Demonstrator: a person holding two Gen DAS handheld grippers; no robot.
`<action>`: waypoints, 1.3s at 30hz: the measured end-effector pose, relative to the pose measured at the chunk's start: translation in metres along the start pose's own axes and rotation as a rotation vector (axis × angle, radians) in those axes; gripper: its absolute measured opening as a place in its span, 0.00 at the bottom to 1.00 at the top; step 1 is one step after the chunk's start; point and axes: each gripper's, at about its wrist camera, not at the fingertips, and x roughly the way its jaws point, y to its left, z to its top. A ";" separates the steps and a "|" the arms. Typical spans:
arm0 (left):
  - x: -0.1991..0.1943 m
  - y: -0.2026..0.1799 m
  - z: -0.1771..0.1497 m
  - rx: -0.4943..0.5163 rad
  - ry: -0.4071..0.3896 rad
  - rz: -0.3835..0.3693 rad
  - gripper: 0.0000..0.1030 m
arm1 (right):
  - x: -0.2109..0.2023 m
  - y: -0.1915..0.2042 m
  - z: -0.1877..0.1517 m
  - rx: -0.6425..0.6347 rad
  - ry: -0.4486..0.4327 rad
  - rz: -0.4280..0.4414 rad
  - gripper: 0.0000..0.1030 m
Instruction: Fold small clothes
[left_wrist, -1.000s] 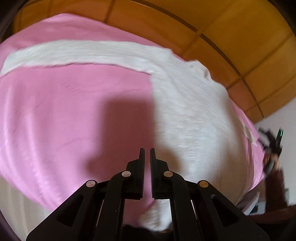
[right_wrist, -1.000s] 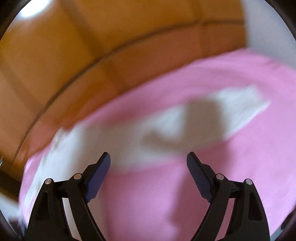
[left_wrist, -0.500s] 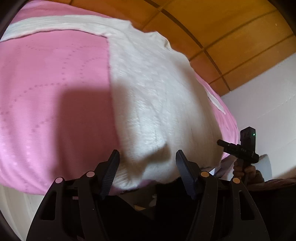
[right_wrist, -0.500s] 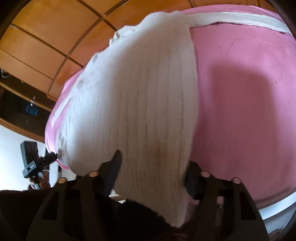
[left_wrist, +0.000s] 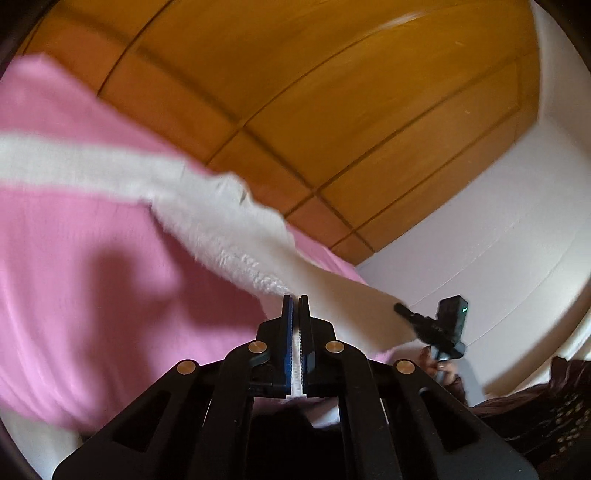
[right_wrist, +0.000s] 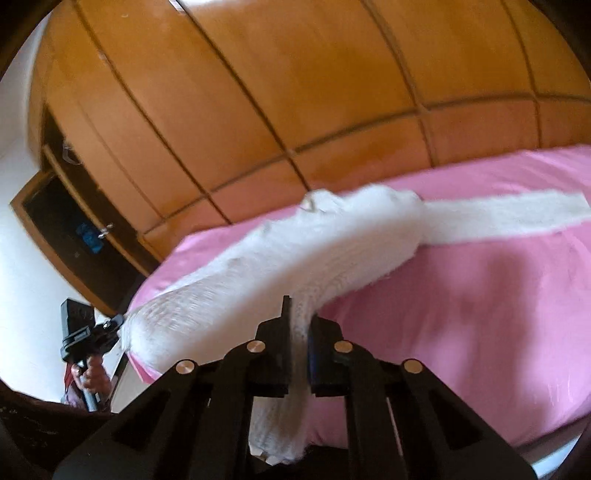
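Note:
A white knit garment (left_wrist: 229, 218) lies across the pink bed (left_wrist: 92, 280), one long sleeve stretched flat to the left. My left gripper (left_wrist: 295, 301) is shut on the garment's near hem and holds it lifted. In the right wrist view the same garment (right_wrist: 295, 251) rises from the pink bed (right_wrist: 480, 314), its sleeve flat to the right. My right gripper (right_wrist: 298, 306) is shut on the other hem corner, with white knit hanging down between the fingers. Each gripper shows in the other's view, the right one (left_wrist: 439, 326) and the left one (right_wrist: 85, 332), pulling the hem taut.
A wooden panelled wardrobe (right_wrist: 295, 92) stands behind the bed. A white wall (left_wrist: 498, 221) is to the right in the left wrist view. A dark open doorway (right_wrist: 70, 229) is at the left in the right wrist view. Dark patterned clothing (left_wrist: 546, 424) is near the bed's front edge.
Both grippers were open over the garment's near hem half a second ago. They have closed on it and lifted it off the bed.

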 end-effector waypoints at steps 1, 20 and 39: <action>0.007 0.013 -0.013 -0.045 0.040 0.039 0.02 | 0.006 -0.007 -0.007 0.031 0.021 -0.014 0.06; 0.027 0.087 -0.059 -0.202 0.210 0.325 0.01 | 0.049 -0.056 -0.067 0.187 0.255 -0.188 0.08; 0.065 0.061 -0.041 -0.063 0.174 0.271 0.00 | 0.100 -0.055 -0.076 0.164 0.279 -0.148 0.09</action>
